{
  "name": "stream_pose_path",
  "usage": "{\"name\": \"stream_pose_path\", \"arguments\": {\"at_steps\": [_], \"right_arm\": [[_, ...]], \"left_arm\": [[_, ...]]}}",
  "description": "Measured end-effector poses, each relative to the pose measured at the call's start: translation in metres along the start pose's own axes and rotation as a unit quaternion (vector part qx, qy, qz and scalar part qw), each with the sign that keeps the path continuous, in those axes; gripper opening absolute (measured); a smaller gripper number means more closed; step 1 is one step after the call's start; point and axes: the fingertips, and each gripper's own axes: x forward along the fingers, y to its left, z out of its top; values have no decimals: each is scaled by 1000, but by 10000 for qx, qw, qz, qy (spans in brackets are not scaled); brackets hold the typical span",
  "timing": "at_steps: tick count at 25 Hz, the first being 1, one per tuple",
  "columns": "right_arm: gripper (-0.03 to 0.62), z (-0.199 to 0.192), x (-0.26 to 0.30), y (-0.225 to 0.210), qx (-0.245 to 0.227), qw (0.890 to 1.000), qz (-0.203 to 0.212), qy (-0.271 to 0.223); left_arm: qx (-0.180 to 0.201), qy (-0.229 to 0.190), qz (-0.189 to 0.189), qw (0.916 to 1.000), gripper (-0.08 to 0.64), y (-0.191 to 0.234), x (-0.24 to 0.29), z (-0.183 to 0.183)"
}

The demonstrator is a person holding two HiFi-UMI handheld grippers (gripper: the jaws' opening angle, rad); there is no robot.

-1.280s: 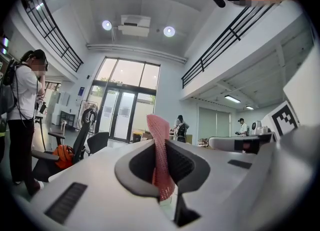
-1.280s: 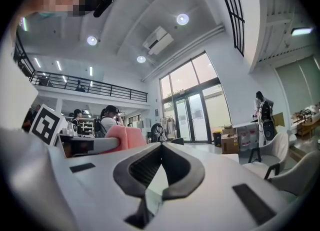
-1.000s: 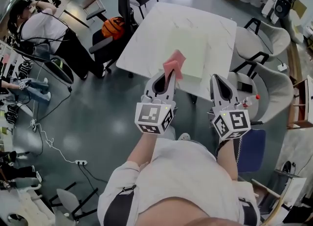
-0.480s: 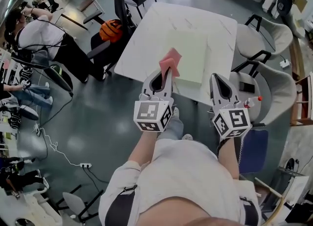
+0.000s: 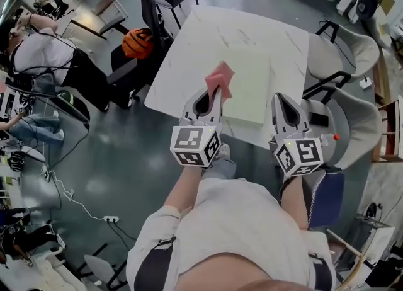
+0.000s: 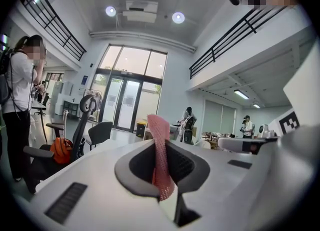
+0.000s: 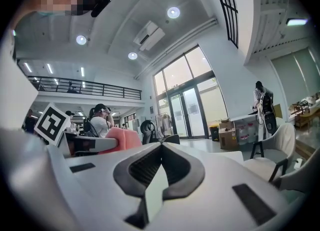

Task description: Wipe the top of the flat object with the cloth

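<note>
From where I stand, the worry is the grip on the cloth. The left hand-held gripper is clenched on a narrow part of it, and the rest sticks up loose past the jaws like a little flag. Pressed down and dragged that way, I'd guess it could fold over, bunch up or pull out of the jaws, and then the hard tips would rub the surface instead. The other risk is the board itself. It lies flat on the white counter, nearer the edge where the person stands, and nothing holds it down. The right hand-held gripper is closed on nothing and hangs off to the side, apart from the board, so a firm stroke might push the board across the smooth top. The cloth is pink with an open, mesh-like weave and looks thin and limp. It is up in the air over the board's near left part, not yet laid on it. The board is pale, squarish and plain, and I can see no dirt on it from here.
</note>
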Motion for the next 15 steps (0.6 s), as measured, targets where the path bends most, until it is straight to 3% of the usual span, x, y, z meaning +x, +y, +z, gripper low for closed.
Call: {"name": "stream_pose_path", "arguments": {"at_steps": [15], "right_arm": [[11, -17, 89, -27, 96, 9979, -587, 265]], "left_arm": [[136, 532, -170, 9983, 35, 74, 93, -8]]}}
